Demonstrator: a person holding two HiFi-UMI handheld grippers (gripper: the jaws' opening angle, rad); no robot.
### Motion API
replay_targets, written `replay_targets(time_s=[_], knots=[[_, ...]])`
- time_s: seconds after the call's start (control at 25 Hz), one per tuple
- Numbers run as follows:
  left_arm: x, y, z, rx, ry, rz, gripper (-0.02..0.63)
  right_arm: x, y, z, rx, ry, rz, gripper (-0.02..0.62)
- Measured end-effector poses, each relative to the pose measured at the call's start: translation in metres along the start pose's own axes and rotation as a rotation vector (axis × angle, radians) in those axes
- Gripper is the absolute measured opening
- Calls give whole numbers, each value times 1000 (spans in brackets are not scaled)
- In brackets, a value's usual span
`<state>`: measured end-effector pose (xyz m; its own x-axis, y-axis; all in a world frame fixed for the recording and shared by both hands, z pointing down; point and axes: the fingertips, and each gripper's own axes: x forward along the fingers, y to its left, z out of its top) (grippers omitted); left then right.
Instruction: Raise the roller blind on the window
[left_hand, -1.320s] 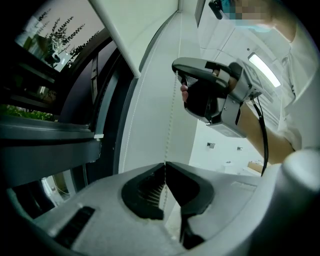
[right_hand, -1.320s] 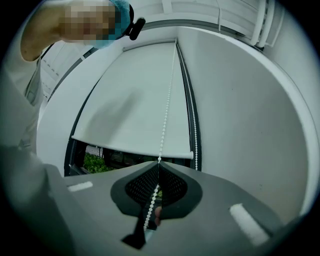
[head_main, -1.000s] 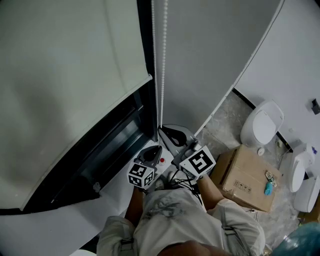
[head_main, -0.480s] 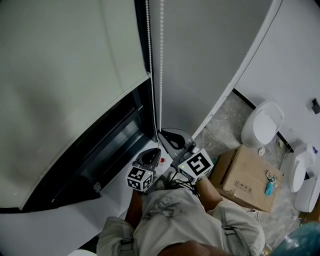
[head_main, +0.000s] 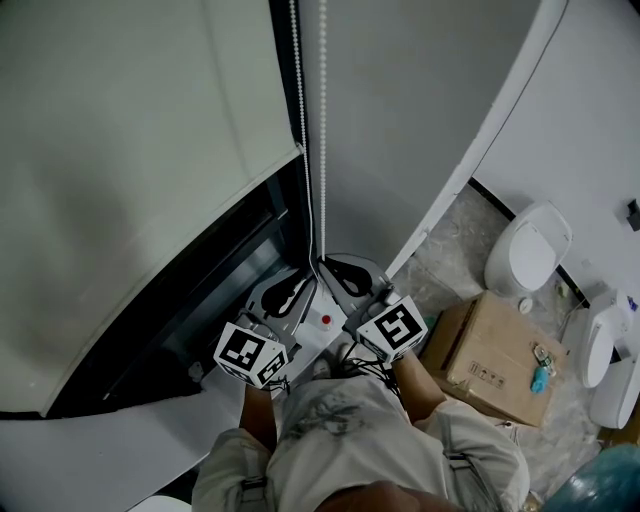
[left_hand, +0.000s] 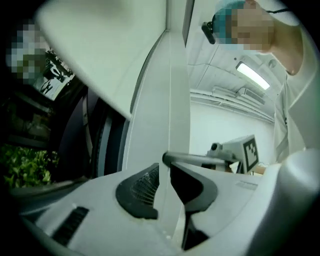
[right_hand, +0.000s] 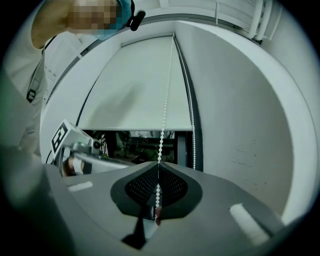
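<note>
Hand-over-hand pull on bead chain (right_hand: 164, 120), centre frame. Right claw (right_hand: 157, 189) clamps chain. Left claw (left_hand: 165, 172) just opened, nothing between jaws; likely needs regrip higher up. Blind (head_main: 140, 170) partly raised.

Washroom with white wall urinals (head_main: 527, 258)

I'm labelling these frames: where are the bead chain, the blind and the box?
Bead chain (right_hand: 162, 120): right gripper view, mid-strand.
Blind (head_main: 130, 150): head view, middle of the fabric.
Box (head_main: 490, 360): head view, top face.
</note>
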<state>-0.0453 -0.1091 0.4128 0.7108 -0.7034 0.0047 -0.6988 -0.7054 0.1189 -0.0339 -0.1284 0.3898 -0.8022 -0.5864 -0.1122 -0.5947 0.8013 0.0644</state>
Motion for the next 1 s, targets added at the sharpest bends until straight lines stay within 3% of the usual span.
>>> replay_targets(time_s=[0.4, 0.72, 0.88, 1.0], knots=[[28, -19, 117, 190, -155, -61, 83, -3, 1, -10, 22, 52, 0, 11], [42, -22, 156, 206, -219, -92, 80, -6, 1, -14, 18, 69, 0, 11], [43, -25, 167, 225, -231, -90, 20, -2, 3, -5, 4, 33, 3, 11], [43, -26, 168, 219, -232, -79, 12, -2, 2, 0, -4, -3, 3, 11]])
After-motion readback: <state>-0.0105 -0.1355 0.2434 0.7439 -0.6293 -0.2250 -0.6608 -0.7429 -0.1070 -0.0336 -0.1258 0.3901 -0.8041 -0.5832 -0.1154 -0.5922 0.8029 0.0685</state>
